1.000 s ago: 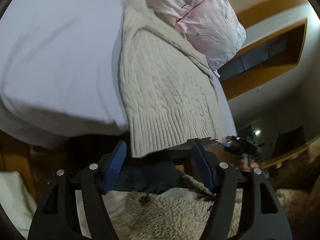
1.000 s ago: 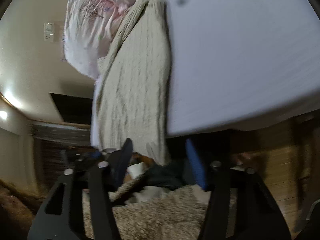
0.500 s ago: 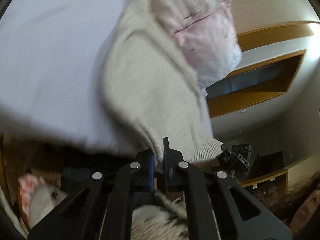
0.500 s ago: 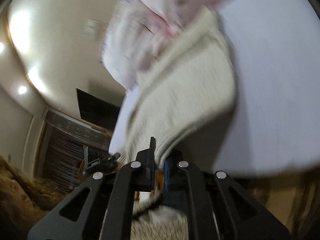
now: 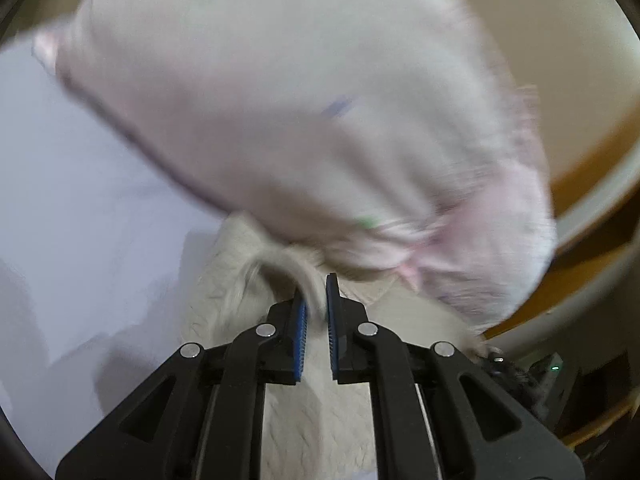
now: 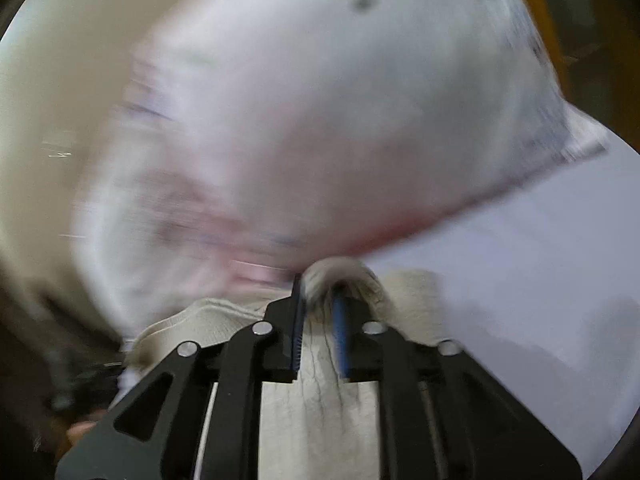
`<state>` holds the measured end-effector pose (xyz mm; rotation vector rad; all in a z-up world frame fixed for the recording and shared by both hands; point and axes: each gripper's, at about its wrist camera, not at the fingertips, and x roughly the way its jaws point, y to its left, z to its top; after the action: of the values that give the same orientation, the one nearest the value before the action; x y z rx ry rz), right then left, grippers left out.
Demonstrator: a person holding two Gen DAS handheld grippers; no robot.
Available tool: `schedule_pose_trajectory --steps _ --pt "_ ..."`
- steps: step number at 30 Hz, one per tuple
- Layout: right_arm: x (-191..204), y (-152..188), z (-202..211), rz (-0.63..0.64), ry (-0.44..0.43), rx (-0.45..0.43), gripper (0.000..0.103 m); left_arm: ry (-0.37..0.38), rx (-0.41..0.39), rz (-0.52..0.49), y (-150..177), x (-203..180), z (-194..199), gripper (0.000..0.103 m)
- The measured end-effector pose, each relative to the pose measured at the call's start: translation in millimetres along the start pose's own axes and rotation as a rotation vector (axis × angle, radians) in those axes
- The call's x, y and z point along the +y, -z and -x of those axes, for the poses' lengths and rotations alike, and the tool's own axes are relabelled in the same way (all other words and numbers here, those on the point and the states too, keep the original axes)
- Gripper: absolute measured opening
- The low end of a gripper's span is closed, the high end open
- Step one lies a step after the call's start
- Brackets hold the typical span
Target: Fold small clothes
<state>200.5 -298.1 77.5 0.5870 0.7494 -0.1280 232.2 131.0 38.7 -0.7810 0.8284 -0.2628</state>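
1. Left gripper (image 5: 316,300): the fingers are nearly closed; a bunched ridge of the cream knit sweater (image 5: 316,420) is pinched between the blue pads (image 5: 299,332); the rest of the knit lies directly below the fingers.
2. Right gripper (image 6: 318,308): the fingers are likewise nearly closed; a second bunched ridge of the cream knit sweater (image 6: 316,412) is clamped between the pads; the knit passes under the frame and spreads to both sides.
3. Location of the garment: it lies on the white surface (image 5: 80,208), which shows to the left in the left wrist view and to the right (image 6: 540,280) in the right wrist view; both gripped edges sit close to the far end of the visible knit, just in front of the pink item.
4. Beyond the fingers: a pale pink printed cushion or bundle (image 5: 320,100) fills the upper field of both views (image 6: 320,120); it overlaps the far end of the sweater; heavy blur prevents identification of what it is.
5. Progress, as a judgement: one fold appears under way, with an edge carried over the body of the garment; release and flattening are not yet done; whether sleeves are tucked cannot be told; any further folds and other garments remain.
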Motion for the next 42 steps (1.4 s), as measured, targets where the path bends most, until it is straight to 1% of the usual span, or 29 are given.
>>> schedule_pose_trajectory --steps 1,2,3,4,5,6,7,9,11,14,16,18,19,20,21,23,24,26,28,30,31,33,35,36,37,38,39,40,42 --pt "-5.1 0.9 -11.8 -0.018 0.047 0.027 0.042 0.032 0.036 0.036 -1.5 6.9 -6.0 0.007" --pt "-8.5 1.3 -15.1 -0.034 0.052 0.036 0.055 0.058 0.033 0.038 -1.0 9.9 -3.7 0.012" --pt "-13.9 2.6 -11.1 -0.053 0.049 0.015 0.081 0.06 0.013 0.014 0.4 10.6 4.4 0.024" --pt "-16.1 2.5 -4.5 -0.06 0.054 -0.023 0.093 0.048 -0.013 -0.018 1.6 10.1 14.5 0.064" --pt "-16.0 2.1 3.2 -0.062 0.055 -0.065 0.094 0.025 -0.062 -0.05 3.8 11.7 28.9 0.087" --pt "-17.7 1.5 11.2 -0.055 0.037 -0.097 0.094 0.005 -0.106 -0.072 4.8 14.1 39.6 0.088" --pt "-19.5 3.2 18.9 -0.054 0.011 -0.104 0.096 -0.005 -0.109 -0.084 -0.5 15.6 41.3 0.088" --pt "-21.2 5.1 20.4 -0.06 -0.036 -0.09 0.097 -0.026 -0.04 -0.079 -2.1 23.4 38.0 0.086" --pt "-18.9 7.8 15.6 -0.056 -0.065 -0.051 0.097 -0.031 0.029 -0.063 0.9 35.8 32.2 0.072" --pt "-17.1 14.7 9.5 -0.043 -0.09 0.001 0.097 -0.028 0.126 -0.037 11.3 46.4 9.8 0.057" --pt "-15.6 22.9 12.6 -0.029 -0.096 0.011 0.097 -0.027 0.155 -0.025 19.4 50.6 -0.8 0.055" --pt "-16.5 26.9 20.3 -0.015 -0.098 0.013 0.097 -0.042 0.115 -0.048 25.1 48.1 0.1 0.055" --pt "-17.7 29.1 22.3 -0.01 -0.101 0.013 0.097 -0.047 0.098 -0.046 28.4 46.1 -1.4 0.05" --pt "-18.4 30.8 23.2 -0.008 -0.105 0.013 0.097 -0.047 0.094 -0.036 31.0 46.8 -1.9 0.037" --pt "-19.5 32.5 23.6 -0.007 -0.111 0.016 0.097 -0.043 0.098 -0.011 34.1 48.1 -4.7 0.027" --pt "-23.6 34.7 24.9 -0.011 -0.115 0.023 0.097 -0.024 0.094 0.05 37.8 47.3 -8.9 0.018" --pt "-26.6 35.5 26.8 -0.016 -0.119 0.024 0.097 0.0 0.093 0.074 38.2 44.7 -7.1 0.017" --pt "-35.4 36.6 35.3 -0.027 -0.125 0.017 0.097 0.111 0.091 0.109 37.4 28.8 0.3 0.015" --pt "-44.4 36.7 46.0 -0.035 -0.123 -0.005 0.097 0.183 0.083 0.089 37.5 2.1 5.0 0.015" --pt "-53.8 35.1 59.5 -0.05 -0.114 -0.045 0.097 0.299 0.087 0.053 40.1 -43.8 2.7 0.014" --pt "-59.2 33.9 67.8 -0.058 -0.105 -0.073 0.097 0.386 0.11 0.043 44.6 -74.7 -7.1 0.014" --pt "-66.9 32.6 76.8 -0.072 -0.085 -0.106 0.097 0.483 0.151 0.023 56.3 -118.7 -30.1 0.014" --pt "-73.6 32.1 81.4 -0.097 -0.074 -0.119 0.097 0.569 0.226 0.037 79.1 -165.0 -73.6 0.019" --pt "-77.3 32.1 82.5 -0.108 -0.067 -0.121 0.097 0.611 0.319 0.075 93.9 -184.2 -104.9 0.025" --pt "-80.1 32.1 82.8 -0.111 -0.053 -0.119 0.097 0.678 0.442 0.138 109.3 -197.7 -136.9 0.031" --pt "-82.5 32.3 83.1 -0.11 -0.04 -0.113 0.097 0.737 0.55 0.202 123.6 -205.7 -158.9 0.031" --pt "-86.1 32.0 83.9 -0.107 -0.028 -0.102 0.097 0.756 0.601 0.224 130.4 -209.6 -166.6 0.031" --pt "-90.1 31.0 85.3 -0.105 -0.025 -0.089 0.097 0.774 0.607 0.197 134.3 -213.9 -164.3 0.031" --pt "-99.5 26.8 86.7 -0.105 -0.05 -0.056 0.098 0.8 0.512 0.078 122.3 -211.6 -139.0 0.033"
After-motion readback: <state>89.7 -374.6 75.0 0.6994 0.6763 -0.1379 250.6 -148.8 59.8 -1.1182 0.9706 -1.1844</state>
